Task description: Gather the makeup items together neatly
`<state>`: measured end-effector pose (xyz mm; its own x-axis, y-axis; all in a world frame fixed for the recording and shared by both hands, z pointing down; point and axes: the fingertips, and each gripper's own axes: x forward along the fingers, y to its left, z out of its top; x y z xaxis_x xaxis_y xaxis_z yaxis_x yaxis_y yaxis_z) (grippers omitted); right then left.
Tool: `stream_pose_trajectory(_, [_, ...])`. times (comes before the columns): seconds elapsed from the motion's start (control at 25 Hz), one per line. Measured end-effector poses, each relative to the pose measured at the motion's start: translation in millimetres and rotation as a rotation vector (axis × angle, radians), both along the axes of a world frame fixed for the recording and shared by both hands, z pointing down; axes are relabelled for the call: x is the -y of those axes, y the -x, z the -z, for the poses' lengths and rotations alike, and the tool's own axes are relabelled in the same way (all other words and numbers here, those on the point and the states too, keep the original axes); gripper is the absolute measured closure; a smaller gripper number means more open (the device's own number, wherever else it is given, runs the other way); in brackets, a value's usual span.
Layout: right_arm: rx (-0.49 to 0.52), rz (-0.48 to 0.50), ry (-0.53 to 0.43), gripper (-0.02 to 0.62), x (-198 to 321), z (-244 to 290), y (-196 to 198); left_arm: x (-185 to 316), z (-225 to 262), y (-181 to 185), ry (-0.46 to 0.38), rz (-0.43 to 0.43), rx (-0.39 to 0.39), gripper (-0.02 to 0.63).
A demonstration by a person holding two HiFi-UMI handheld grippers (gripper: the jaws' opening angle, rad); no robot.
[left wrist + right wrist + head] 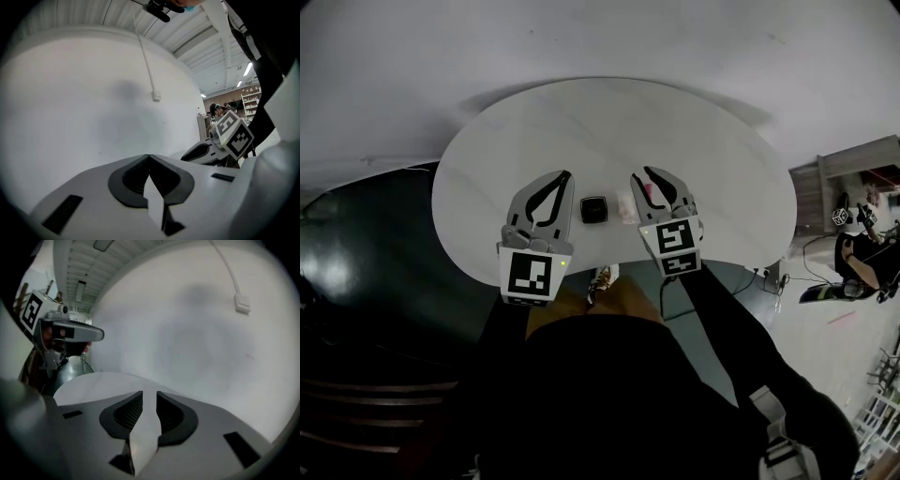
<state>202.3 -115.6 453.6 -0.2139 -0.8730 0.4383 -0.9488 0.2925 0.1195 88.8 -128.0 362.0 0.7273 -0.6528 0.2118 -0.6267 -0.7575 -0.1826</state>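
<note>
On the round white table (609, 122) a small black square compact (594, 209) lies near the front edge, between my two grippers. Just right of it lies a pale pink flat item (624, 206), and a brighter pink item (650, 194) shows between the arms of the right jaws. My left gripper (568, 174) (149, 156) hangs left of the compact, shut, tips touching, holding nothing. My right gripper (643, 173) (149, 393) stands over the pink items with a narrow gap between its pads and nothing in that gap. Both gripper views face the white wall.
The table's front edge (609, 267) runs just under the marker cubes, with the person's legs below it. A dark floor (356, 244) lies to the left. At the far right stand a shelf unit (848, 173) and another person (862, 258).
</note>
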Motion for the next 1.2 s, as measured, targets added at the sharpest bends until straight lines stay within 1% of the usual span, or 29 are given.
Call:
stream_pose_trajectory(0.08, [-0.023,0.058,-0.081,0.491,6.1,22.9,17.3,2.4,8.0,5.2,-0.017,0.01,-0.005,0.591])
stream_pose_trajectory(0.16, [-0.026,0.103,-0.139,0.495,10.5,42.7,33.7,6.0,16.2,13.3,-0.031,0.027,-0.006,0.59])
stream_pose_trajectory(0.36, [-0.014,0.206,-0.248,0.497,15.6,84.1,73.4,12.8,36.4,37.3,-0.059,0.081,-0.036,0.59])
stream_pose_trajectory(0.44, [-0.003,0.225,-0.278,0.497,19.9,97.1,85.0,15.0,44.0,49.0,-0.067,0.109,-0.054,0.589])
stream_pose_trajectory(0.52, [0.023,0.228,-0.291,0.497,24.1,107.0,94.0,19.0,50.4,60.8,-0.074,0.135,-0.057,0.59])
stream_pose_trajectory(0.68, [0.101,0.212,-0.308,0.506,28.4,120.6,109.5,27.1,54.8,79.6,-0.083,0.165,-0.06,0.589])
stream_pose_trajectory(0.72, [0.107,0.214,-0.32,0.506,28.9,123.5,113.8,28.2,55.2,82.7,-0.084,0.168,-0.062,0.589])
stream_pose_trajectory(0.8, [0.103,0.225,-0.35,0.511,30.0,128.7,122.9,30.2,57.3,86.9,-0.088,0.171,-0.06,0.59])
stream_pose_trajectory(0.92, [0.102,0.22,-0.345,0.514,31.5,130.6,132.8,33.8,58.2,89.8,-0.088,0.167,-0.068,0.589])
stream_pose_trajectory(1.0, [0.096,0.218,-0.35,0.528,33.0,133.0,136.9,36.4,61.4,88.5,-0.098,0.152,-0.067,0.59])
stream_pose_trajectory(1.12, [0.087,0.241,-0.388,0.552,34.3,140.6,141.9,38.5,67.5,86.8,-0.105,0.139,-0.075,0.589])
stream_pose_trajectory(1.2, [0.092,0.236,-0.364,0.565,35.3,138.2,142.1,39.7,68.0,87.9,-0.105,0.132,-0.073,0.59])
